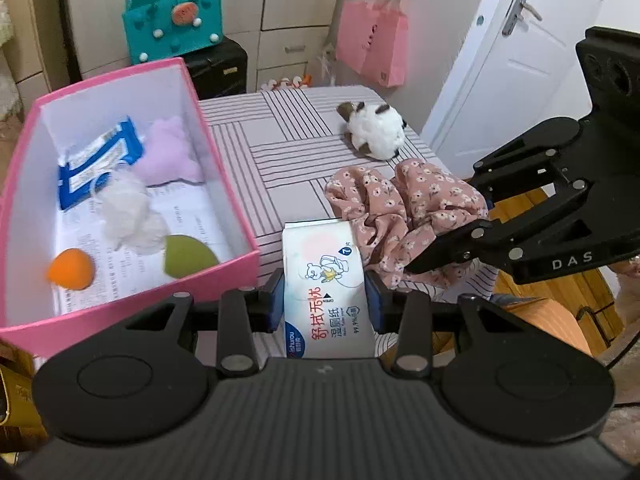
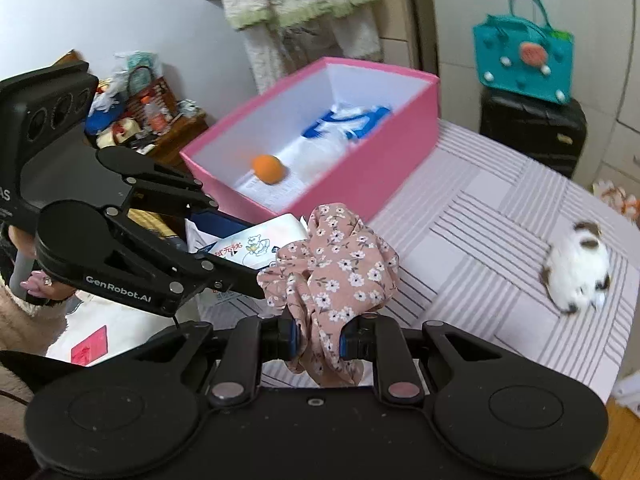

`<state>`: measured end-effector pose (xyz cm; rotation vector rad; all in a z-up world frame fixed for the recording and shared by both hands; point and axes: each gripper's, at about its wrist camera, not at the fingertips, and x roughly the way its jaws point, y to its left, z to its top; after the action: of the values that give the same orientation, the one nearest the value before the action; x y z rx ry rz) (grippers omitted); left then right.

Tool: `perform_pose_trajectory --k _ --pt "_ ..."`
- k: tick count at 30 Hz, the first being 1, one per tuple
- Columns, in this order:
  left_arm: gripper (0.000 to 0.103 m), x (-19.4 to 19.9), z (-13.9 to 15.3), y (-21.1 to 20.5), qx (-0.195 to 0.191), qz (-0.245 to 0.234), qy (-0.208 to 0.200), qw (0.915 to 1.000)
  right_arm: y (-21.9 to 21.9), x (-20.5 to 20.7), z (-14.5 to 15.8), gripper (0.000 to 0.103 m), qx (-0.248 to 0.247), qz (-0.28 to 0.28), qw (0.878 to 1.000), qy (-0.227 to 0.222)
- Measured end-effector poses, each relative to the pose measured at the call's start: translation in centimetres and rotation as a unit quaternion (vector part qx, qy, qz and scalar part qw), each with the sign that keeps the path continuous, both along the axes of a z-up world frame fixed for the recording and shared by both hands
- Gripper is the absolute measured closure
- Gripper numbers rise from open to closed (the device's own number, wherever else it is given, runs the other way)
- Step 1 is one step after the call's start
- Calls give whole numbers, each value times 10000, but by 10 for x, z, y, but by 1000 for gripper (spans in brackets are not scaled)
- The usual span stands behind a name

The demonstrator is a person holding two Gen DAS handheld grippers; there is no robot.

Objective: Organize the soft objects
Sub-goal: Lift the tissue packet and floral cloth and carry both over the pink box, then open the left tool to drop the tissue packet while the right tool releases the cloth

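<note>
My left gripper [image 1: 325, 300] is shut on a white wet-wipes pack [image 1: 326, 280], held just right of the pink box [image 1: 224, 280]. My right gripper [image 2: 318, 338] is shut on a pink floral scrunchie [image 2: 336, 264], held beside the pack [image 2: 260, 244]. The scrunchie also shows in the left wrist view [image 1: 404, 204], with the right gripper [image 1: 424, 264] on it. The box holds an orange ball [image 1: 71, 269], a green sponge [image 1: 188, 256], a white puff [image 1: 128, 212], a lilac plush [image 1: 168, 152] and a blue-white packet [image 1: 100, 160]. A white-and-brown plush [image 1: 376, 130] lies on the striped cloth.
The striped table cloth [image 2: 480, 216] ends at the right over a wooden floor. A teal bag [image 1: 172, 24] sits on a black case behind the box. A pink paper bag [image 1: 372, 44] hangs by the white door [image 1: 520, 60]. A cluttered stand [image 2: 152, 120] is at the left.
</note>
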<state>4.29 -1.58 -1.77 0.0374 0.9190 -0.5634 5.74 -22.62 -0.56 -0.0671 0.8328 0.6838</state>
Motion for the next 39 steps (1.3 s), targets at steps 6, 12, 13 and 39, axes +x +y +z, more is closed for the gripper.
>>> perform_pose_trajectory --k 6,12,13,39 --pt "64 -10 11 26 -45 179 -125 9998 17 -7 9 81 76 258 9993 -271" --pt "64 -15 24 52 -186 440 -448 9979 39 -5 25 81 116 420 9971 -630" --pt "64 -16 27 57 -217 502 -508 9972 43 -3 29 81 107 440 9964 -711" --pt "64 112 -19 110 381 1876 -816 9781 124 128 6 81 -775 580 9866 -1314"
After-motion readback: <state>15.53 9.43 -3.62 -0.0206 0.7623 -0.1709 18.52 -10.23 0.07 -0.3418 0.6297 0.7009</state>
